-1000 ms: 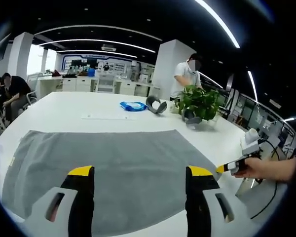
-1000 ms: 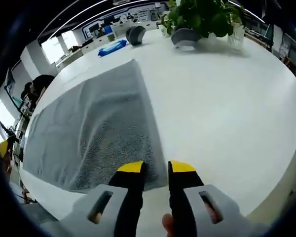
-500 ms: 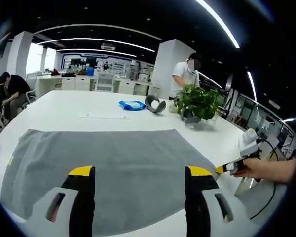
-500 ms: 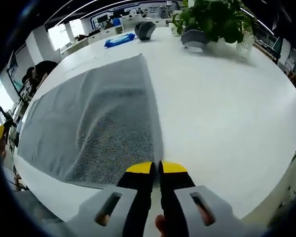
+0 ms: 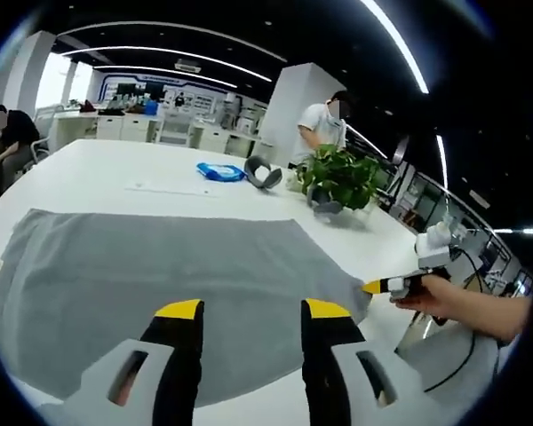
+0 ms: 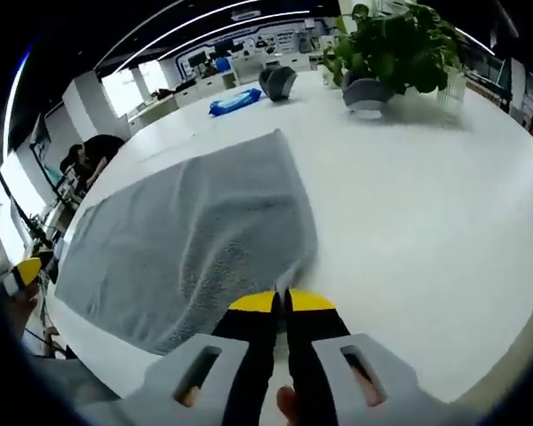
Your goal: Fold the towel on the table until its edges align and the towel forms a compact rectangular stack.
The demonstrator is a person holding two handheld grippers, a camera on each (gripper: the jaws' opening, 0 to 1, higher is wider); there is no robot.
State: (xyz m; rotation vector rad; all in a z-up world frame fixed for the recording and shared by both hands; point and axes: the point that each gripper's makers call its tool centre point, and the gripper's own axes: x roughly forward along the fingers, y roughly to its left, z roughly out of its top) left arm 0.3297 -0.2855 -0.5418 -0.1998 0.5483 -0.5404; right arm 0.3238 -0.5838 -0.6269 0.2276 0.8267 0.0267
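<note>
A grey towel (image 5: pixel 160 293) lies spread flat on the white table (image 5: pixel 115 177). My left gripper (image 5: pixel 251 309) hangs open above the towel's near edge, with towel showing between its yellow-tipped jaws. In the right gripper view the towel (image 6: pixel 186 248) runs away to the left. My right gripper (image 6: pixel 282 302) is shut on the towel's near right corner, and the cloth there is pulled up into a small ridge. From the left gripper view, the right gripper (image 5: pixel 384 286) appears at the towel's right corner, held by a hand (image 5: pixel 453 306).
A potted plant (image 5: pixel 338 177), a grey curved object (image 5: pixel 262 170) and a blue packet (image 5: pixel 218 170) stand at the table's far side. A person (image 5: pixel 324 124) stands behind the plant; another sits at far left (image 5: pixel 4 138). Bare table (image 6: pixel 426 195) lies right of the towel.
My right gripper has shut on the towel's corner and raised it slightly. My left gripper's jaws have drawn closer together but stay apart.
</note>
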